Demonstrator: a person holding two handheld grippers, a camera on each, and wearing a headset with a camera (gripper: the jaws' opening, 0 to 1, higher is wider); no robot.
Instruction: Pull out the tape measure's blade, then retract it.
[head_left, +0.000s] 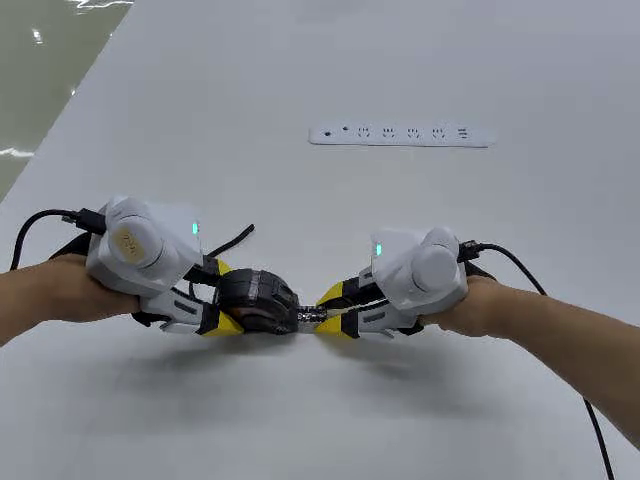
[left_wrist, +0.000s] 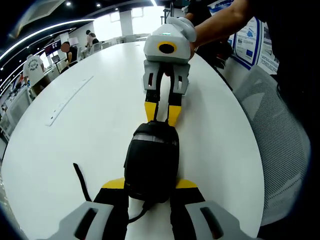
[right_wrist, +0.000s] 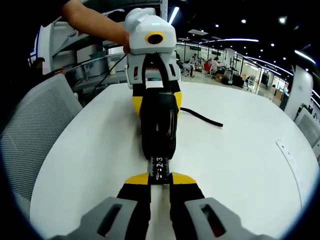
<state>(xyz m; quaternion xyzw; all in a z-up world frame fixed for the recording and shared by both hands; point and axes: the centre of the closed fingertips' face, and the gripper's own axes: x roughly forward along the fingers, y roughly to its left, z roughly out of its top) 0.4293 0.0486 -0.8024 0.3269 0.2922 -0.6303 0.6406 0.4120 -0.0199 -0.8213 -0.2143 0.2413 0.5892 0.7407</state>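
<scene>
on the white table (head_left: 300, 60) the black tape measure (head_left: 258, 300), with a power strip (head_left: 400, 135) well beyond it, is clamped across its case by the left gripper's (head_left: 225, 296) jaws, while the right gripper's (head_left: 328, 311) jaws, just to its right, seem pinched on the short exposed length of blade (right_wrist: 159, 170).

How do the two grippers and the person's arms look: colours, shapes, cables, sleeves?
The left gripper and the right gripper look alike. Each has a rounded pale grey body, black jaws with yellow tips, and a small greenish light on the body. A black cable leaves the back of each. The forearms are bare.
</scene>
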